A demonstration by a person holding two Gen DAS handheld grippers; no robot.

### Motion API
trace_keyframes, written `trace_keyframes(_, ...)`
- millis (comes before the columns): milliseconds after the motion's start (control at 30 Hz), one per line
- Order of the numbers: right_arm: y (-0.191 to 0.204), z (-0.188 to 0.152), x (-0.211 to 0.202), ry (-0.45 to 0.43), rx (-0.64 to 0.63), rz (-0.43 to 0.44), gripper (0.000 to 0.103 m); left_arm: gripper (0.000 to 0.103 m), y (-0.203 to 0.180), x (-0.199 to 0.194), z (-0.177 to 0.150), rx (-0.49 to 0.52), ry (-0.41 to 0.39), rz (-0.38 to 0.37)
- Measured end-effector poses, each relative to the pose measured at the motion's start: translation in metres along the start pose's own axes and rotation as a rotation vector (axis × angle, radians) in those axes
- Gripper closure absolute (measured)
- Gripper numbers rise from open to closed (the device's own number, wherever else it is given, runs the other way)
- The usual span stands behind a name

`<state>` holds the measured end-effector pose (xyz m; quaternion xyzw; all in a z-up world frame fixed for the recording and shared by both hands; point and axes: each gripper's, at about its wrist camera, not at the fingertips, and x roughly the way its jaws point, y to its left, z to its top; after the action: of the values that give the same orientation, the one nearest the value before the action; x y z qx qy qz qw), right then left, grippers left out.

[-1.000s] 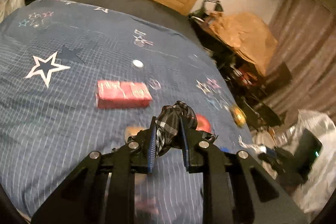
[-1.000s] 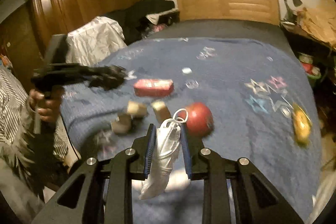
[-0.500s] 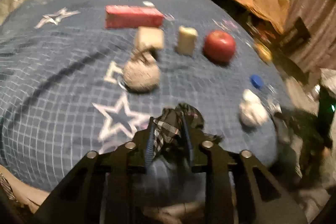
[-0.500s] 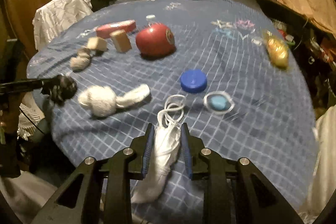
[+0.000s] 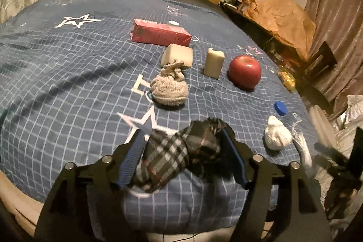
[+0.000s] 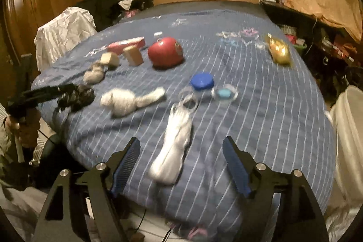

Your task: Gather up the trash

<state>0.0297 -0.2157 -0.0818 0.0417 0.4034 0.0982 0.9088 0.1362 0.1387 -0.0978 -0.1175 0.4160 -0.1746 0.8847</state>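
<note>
My left gripper (image 5: 182,149) is open, its fingers spread on either side of a dark plaid cloth (image 5: 179,153) that lies on the blue bed cover (image 5: 68,74) near its front edge. My right gripper (image 6: 181,151) is open, with a white face mask (image 6: 173,144) lying on the cover between and just beyond its fingers. The left gripper and plaid cloth (image 6: 76,95) show at the left of the right wrist view. The mask (image 5: 301,149) shows at the right of the left wrist view.
On the bed lie a red carton (image 5: 158,33), two beige blocks (image 5: 178,56), a red apple (image 5: 245,70), a grey sock ball (image 5: 170,87), a white sock ball (image 6: 127,100), a blue cap (image 6: 202,81) and a gold wrapper (image 6: 279,51). A white bin (image 6: 349,140) stands right of the bed.
Both grippers have opened. The plaid cloth and the face mask, held half a second ago, now lie on the bed cover. Both grippers moved down towards the bed's front edge.
</note>
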Motion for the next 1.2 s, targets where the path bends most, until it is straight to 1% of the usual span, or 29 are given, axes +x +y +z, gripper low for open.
trace_keyframes(133, 0.007, -0.012, 0.011, 0.025, 0.002, -0.013, 0.027, 0.028, -0.001, -0.009, -0.01, 0.004, -0.013, -0.005)
trace_keyframes(200, 0.01, -0.012, 0.014, 0.024, 0.002, -0.012, 0.027, 0.026, -0.007, -0.01, -0.013, 0.025, -0.026, 0.008)
trace_keyframes(267, 0.011, -0.012, 0.018, 0.022, 0.005, -0.016, 0.027, 0.025, -0.015, -0.008, -0.013, 0.069, -0.05, 0.056)
trace_keyframes(300, 0.011, -0.012, 0.02, 0.021, 0.007, -0.02, 0.029, 0.025, -0.017, -0.007, -0.012, 0.085, -0.061, 0.074)
trace_keyframes(333, 0.012, -0.013, 0.021, 0.021, 0.007, -0.034, 0.034, 0.025, -0.02, -0.004, -0.011, 0.104, -0.075, 0.099)
trace_keyframes(400, 0.011, -0.014, 0.022, 0.019, 0.003, -0.056, 0.04, 0.025, -0.026, 0.003, -0.009, 0.137, -0.094, 0.13)
trace_keyframes(500, 0.011, -0.016, 0.02, 0.014, 0.009, -0.061, 0.041, 0.025, -0.031, 0.016, -0.01, 0.191, -0.08, 0.154)
trace_keyframes(533, 0.01, -0.017, 0.02, 0.01, 0.011, -0.063, 0.041, 0.028, -0.032, 0.022, -0.01, 0.199, -0.061, 0.155)
trace_keyframes(567, 0.011, -0.018, 0.021, 0.004, 0.011, -0.069, 0.041, 0.036, -0.031, 0.028, -0.012, 0.197, -0.044, 0.154)
trace_keyframes(600, 0.01, -0.018, 0.021, -0.002, 0.013, -0.073, 0.042, 0.044, -0.031, 0.031, -0.013, 0.189, -0.035, 0.17)
trace_keyframes(633, 0.01, -0.018, 0.02, -0.008, 0.018, -0.084, 0.047, 0.05, -0.03, 0.033, -0.014, 0.188, -0.034, 0.189)
trace_keyframes(667, 0.009, -0.019, 0.019, -0.012, 0.021, -0.09, 0.05, 0.065, -0.031, 0.033, -0.015, 0.192, -0.038, 0.209)
trace_keyframes(700, 0.006, -0.02, 0.018, -0.017, 0.029, -0.092, 0.057, 0.075, -0.03, 0.032, -0.015, 0.189, -0.04, 0.21)
trace_keyframes(733, 0.004, -0.02, 0.016, -0.021, 0.038, -0.089, 0.067, 0.081, -0.027, 0.028, -0.014, 0.163, -0.039, 0.186)
trace_keyframes(767, 0.001, -0.02, 0.015, -0.024, 0.052, -0.067, 0.074, 0.086, -0.026, 0.025, -0.014, 0.146, -0.039, 0.17)
trace_keyframes(800, 0.0, -0.021, 0.015, -0.022, 0.056, -0.059, 0.08, 0.089, -0.024, 0.022, -0.014, 0.136, -0.043, 0.168)
trace_keyframes(900, 0.002, -0.023, 0.014, -0.029, 0.043, -0.067, 0.081, 0.091, -0.026, 0.017, -0.016, 0.131, -0.041, 0.189)
trace_keyframes(933, 0.002, -0.023, 0.013, -0.031, 0.042, -0.067, 0.081, 0.091, -0.027, 0.014, -0.017, 0.125, -0.046, 0.184)
trace_keyframes(967, 0.002, -0.024, 0.012, -0.032, 0.043, -0.063, 0.081, 0.089, -0.028, 0.011, -0.016, 0.123, -0.051, 0.172)
trace_keyframes(1000, 0.002, -0.024, 0.01, -0.033, 0.045, -0.059, 0.081, 0.085, -0.03, 0.007, -0.017, 0.124, -0.057, 0.154)
trace_keyframes(1033, 0.001, -0.024, 0.009, -0.036, 0.047, -0.058, 0.081, 0.077, -0.033, 0.003, -0.016, 0.138, -0.057, 0.131)
trace_keyframes(1067, 0.0, -0.024, 0.007, -0.039, 0.05, -0.055, 0.081, 0.05, -0.035, 0.002, -0.014, 0.155, -0.059, 0.131)
trace_keyframes(1100, 0.0, -0.026, 0.006, -0.04, 0.051, -0.054, 0.081, 0.026, -0.038, 0.002, -0.013, 0.172, -0.069, 0.139)
trace_keyframes(1133, -0.001, -0.026, 0.004, -0.044, 0.052, -0.055, 0.081, 0.024, -0.04, 0.0, -0.011, 0.194, -0.092, 0.157)
trace_keyframes(1200, -0.003, -0.026, 0.002, -0.048, 0.056, -0.051, 0.081, 0.024, -0.041, 0.004, -0.006, 0.209, -0.083, 0.142)
